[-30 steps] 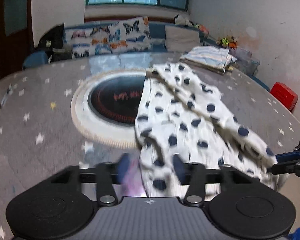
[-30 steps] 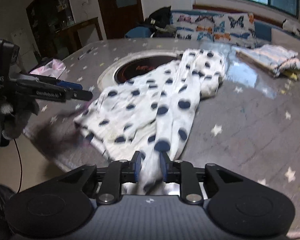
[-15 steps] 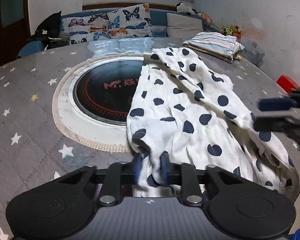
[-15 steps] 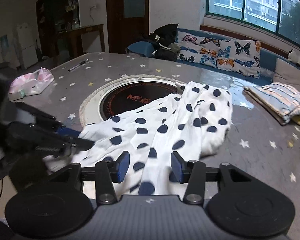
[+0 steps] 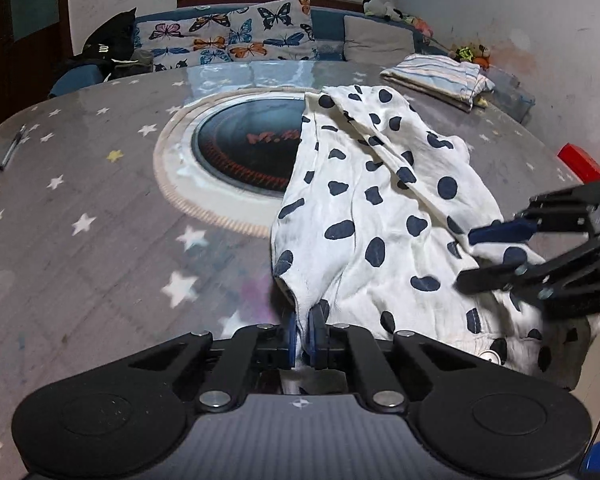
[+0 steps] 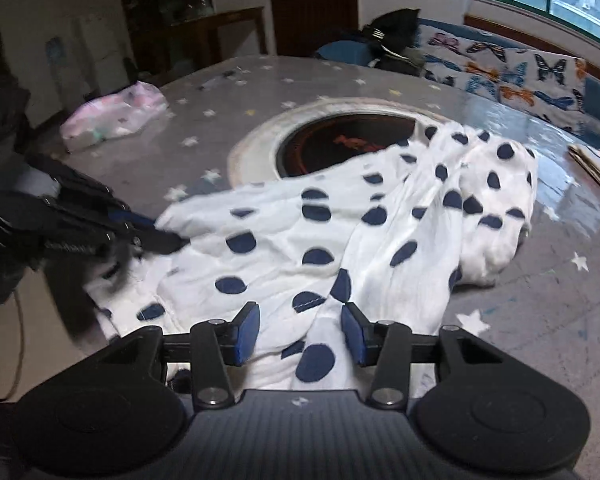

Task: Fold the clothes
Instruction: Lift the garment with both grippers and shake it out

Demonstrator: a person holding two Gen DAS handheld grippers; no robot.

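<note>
star-print table [image 5: 100,208] carries the spotted garment [image 5: 372,200], running lengthwise from the hotplate ring [image 5: 240,152] to the near edge. left gripper [image 5: 305,326] pinches its near corner; right gripper [image 6: 300,330] hangs spread over the hem, nothing gripped.
</note>
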